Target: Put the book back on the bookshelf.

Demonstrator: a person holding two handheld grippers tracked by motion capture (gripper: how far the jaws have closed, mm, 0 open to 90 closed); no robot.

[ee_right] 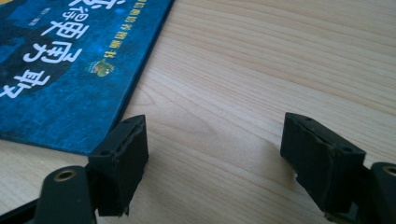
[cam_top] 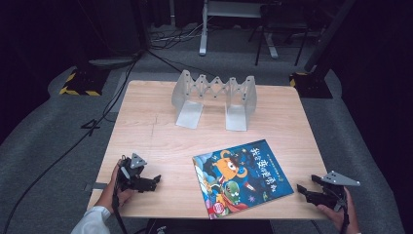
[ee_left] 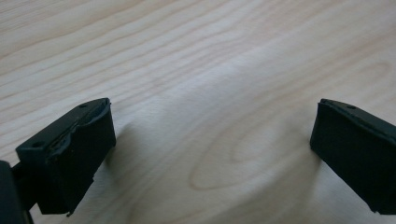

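A thin children's picture book (cam_top: 242, 176) is seen lying flat, cover up, in the lower centre-right of the high view, on the wooden table (cam_top: 146, 136). In the right gripper view its blue cover (ee_right: 65, 70) takes up the upper left, with one corner close beside the near jaw.

The book is judged light and fairly stiff across the cover, though it would likely flex if lifted by one corner alone. The glossy cover looks slippery, and because it lies flush on the wood, little edge is offered (a lip may first have to be worked up). A hold along the right-hand edge or at the lower right corner, nearest the right gripper (cam_top: 307, 191), is judged most practical.

The long axis is seen running from the lower left toward the upper right of the high view. The title lies along the upper right edge, tilted out of square with the table.

An expandable metal bookend rack (cam_top: 214, 97) stands in the upper centre, well apart from the book.

The right gripper is released, nothing between its jaws. The left gripper (cam_top: 151, 181), at the lower left, is likewise spread wide over bare wood (ee_left: 210, 116).
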